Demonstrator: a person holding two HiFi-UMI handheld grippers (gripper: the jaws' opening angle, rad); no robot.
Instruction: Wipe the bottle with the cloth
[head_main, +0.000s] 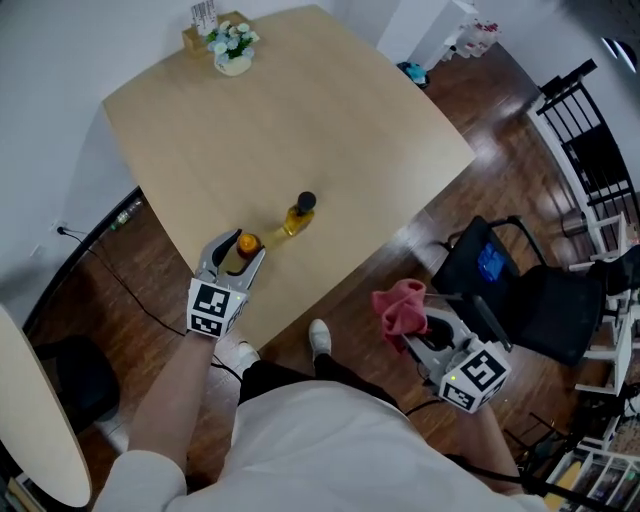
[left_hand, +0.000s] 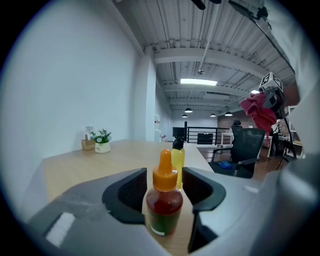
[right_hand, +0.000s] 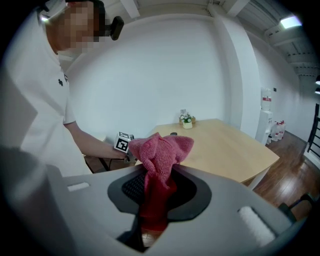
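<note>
Left gripper (left_hand: 164, 189) snug on red-filled, orange-capped bottle (left_hand: 163, 209); right gripper (right_hand: 155, 194) tight on crumpled pink cloth (right_hand: 162, 152).

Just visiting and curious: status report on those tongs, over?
Left tongs closed on red bottle, upright on table. Right tongs clamp pink cloth, off the table, no wiping yet. Yellow bottle stands just behind.
</note>
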